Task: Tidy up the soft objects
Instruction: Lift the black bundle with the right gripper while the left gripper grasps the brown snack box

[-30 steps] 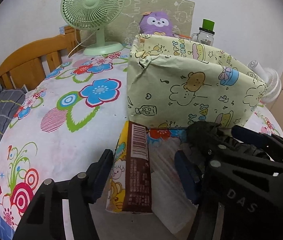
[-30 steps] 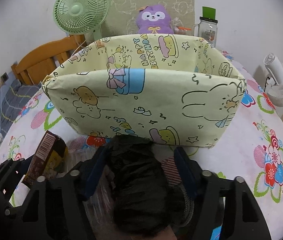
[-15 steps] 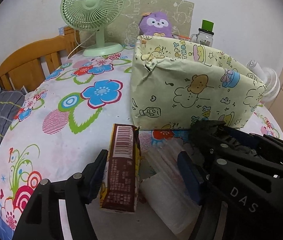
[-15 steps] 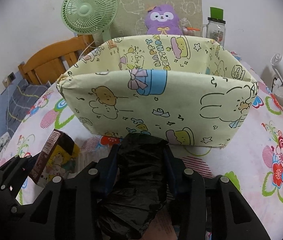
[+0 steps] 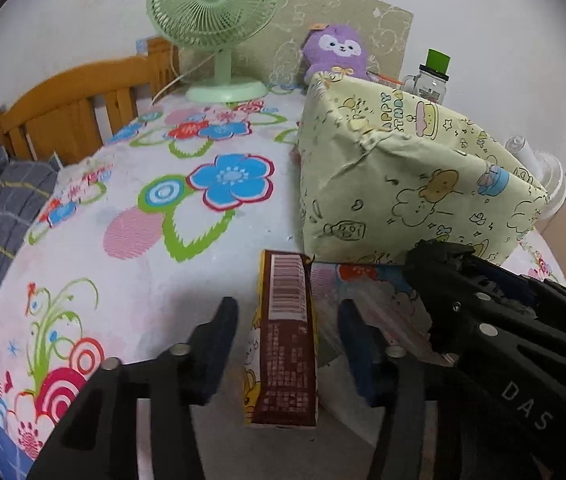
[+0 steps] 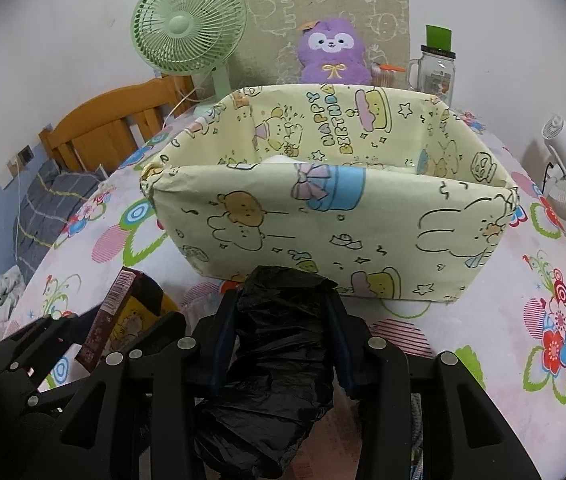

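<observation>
Your right claw (image 6: 281, 340) is clamped on a crumpled black plastic bag (image 6: 279, 360), pads pressing into both sides. The bag sits low in front of the yellow cartoon-print box (image 6: 323, 220), not yet over its rim.

Your left claw (image 5: 287, 344) has just been closing, with the brown snack packet (image 5: 287, 344) standing between the pads. A gap shows on the left side, and the right pad looks just clear of the packet, so call it apart, not gripping.

A clear plastic pack (image 5: 383, 320) lies on the flowered desk (image 5: 143, 280) just right of the packet, partly under the right claw.

Inside the box, something pale (image 6: 279, 160) shows just above the near wall; too little shows to name it.

Progress, as a judgement: early to middle. Perhaps one item is in the box. Left to do: bag into the box, then the packet, then the clear pack.

Purple plush toy (image 6: 333, 52), green fan (image 6: 189, 28) and jar (image 6: 437, 76) stand behind the box, well apart from both claws.
</observation>
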Available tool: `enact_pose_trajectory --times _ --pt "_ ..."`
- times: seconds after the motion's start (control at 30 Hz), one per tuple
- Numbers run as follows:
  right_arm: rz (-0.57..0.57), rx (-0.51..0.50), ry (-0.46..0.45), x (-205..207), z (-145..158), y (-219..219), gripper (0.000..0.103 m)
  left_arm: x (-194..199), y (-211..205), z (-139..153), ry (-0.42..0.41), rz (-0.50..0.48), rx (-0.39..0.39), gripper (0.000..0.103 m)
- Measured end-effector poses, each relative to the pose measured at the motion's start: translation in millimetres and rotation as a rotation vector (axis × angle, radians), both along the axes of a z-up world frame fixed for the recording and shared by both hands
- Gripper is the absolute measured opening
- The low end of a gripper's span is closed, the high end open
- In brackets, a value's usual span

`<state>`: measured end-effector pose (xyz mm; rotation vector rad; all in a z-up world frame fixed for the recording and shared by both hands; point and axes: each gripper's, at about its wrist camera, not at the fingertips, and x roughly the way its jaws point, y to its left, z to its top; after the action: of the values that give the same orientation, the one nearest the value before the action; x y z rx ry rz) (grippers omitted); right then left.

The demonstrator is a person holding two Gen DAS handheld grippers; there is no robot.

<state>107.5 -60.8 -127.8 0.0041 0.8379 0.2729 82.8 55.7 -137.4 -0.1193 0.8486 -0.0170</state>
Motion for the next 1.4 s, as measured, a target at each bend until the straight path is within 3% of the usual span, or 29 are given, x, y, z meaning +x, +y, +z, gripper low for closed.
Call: enact_pose_trajectory --times 0.17,0.27,0.67,1.4 --pt "-0.005 -0.01 0.0 -0.2 0.1 2.7 0.045 -3.4 -2.7 1.3 -0.015 0.002 0.008 0.024" --pt "-0.013 -0.01 -0.002 -1.3 0.9 1.4 0.045 -4.2 -5.0 2.0 -0.014 0.002 0.011 0.021" --pt "-0.047 -0.007 -0.046 -11.5 13.8 -14.4 0.045 -11.1 -33.6 19.5 -0.078 -0.057 0.064 0.021" --pt "-0.097 0.03 -0.119 -28.7 45.6 -48.0 0.045 -16.1 -68.9 48.3 -0.145 -0.107 0.08 0.021"
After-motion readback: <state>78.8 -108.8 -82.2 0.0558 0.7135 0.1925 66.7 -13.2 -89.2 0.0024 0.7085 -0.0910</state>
